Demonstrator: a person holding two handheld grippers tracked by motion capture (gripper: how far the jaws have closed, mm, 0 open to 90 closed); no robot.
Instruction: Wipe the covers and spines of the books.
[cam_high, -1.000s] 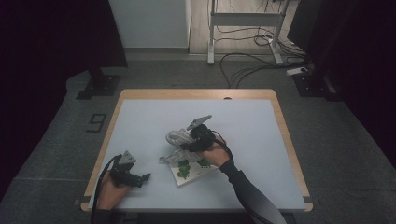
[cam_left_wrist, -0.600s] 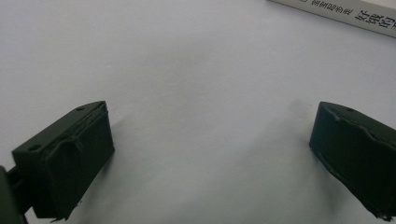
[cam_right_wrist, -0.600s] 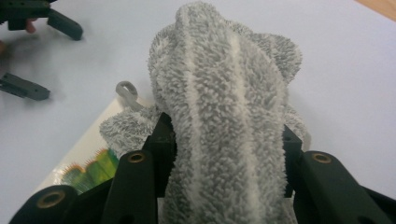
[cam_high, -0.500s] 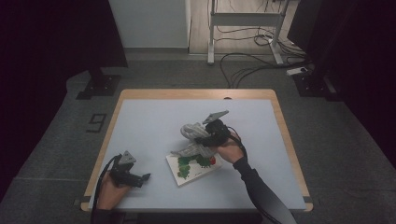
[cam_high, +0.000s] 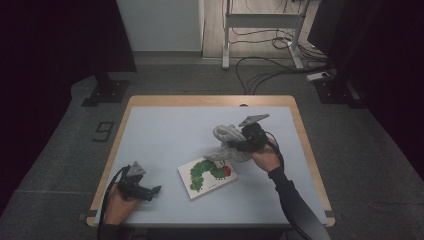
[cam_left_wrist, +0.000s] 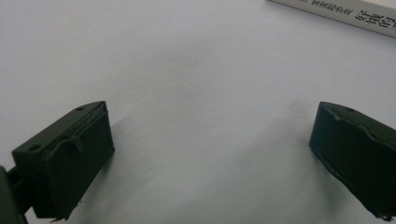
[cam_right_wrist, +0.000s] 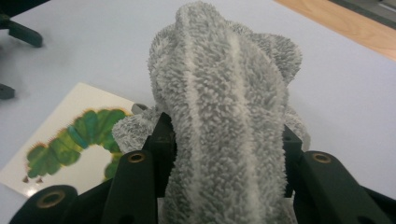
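So the right gripper (cam_high: 239, 145) has its jaws clamped tight on a fluffy grey towel (cam_right_wrist: 224, 121), one black jaw pressed into each side of the bundle, and in the right gripper view the striped terry cloth bulges up between them. From the high view the towel (cam_high: 227, 142) is bunched up right of the table's middle, its lower corner hanging just over the top right corner of the picture book (cam_high: 207, 176); whether the two actually touch is hard to tell from up there. The book lies flat on the pale table (cam_high: 165, 130), front and a bit right of centre, cover up with a green caterpillar and a red head on white. The person's right hand (cam_high: 265, 157) holds the gripper from the near right side, dark sleeve running down to the bottom edge. Over on the near left corner, the left gripper (cam_high: 156, 189) rests low at the tabletop, well apart from the book. Its jaws stand wide apart with nothing but bare table between them in the left gripper view, and the book's spine (cam_left_wrist: 336, 11) with printed characters sits off at the top right there.
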